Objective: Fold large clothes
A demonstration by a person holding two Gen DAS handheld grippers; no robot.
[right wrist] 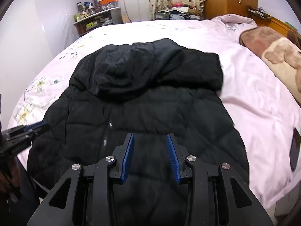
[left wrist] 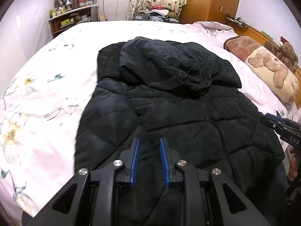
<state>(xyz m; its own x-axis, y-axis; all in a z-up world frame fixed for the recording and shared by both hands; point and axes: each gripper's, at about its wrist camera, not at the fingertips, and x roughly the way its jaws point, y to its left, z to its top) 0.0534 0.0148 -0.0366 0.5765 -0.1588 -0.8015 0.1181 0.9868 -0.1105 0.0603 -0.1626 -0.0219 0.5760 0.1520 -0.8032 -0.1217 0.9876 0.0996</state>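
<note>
Floral bedspread (left wrist: 47,94) carries the black jacket (left wrist: 178,113), hood at 12 o'clock. Left gripper (left wrist: 149,146) and right gripper (right wrist: 150,143) hover released; the sleeves are probably tucked in already. Grasp the hem corners evenly.

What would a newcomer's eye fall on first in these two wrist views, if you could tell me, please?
First, the big black puffer jacket spread across the middle of the pale floral bedspread, its hood at the far end. Next, the left gripper and right gripper, both open with blue pads, over the jacket's near end. At the right by the headboard lies a bear-print pillow.
</note>
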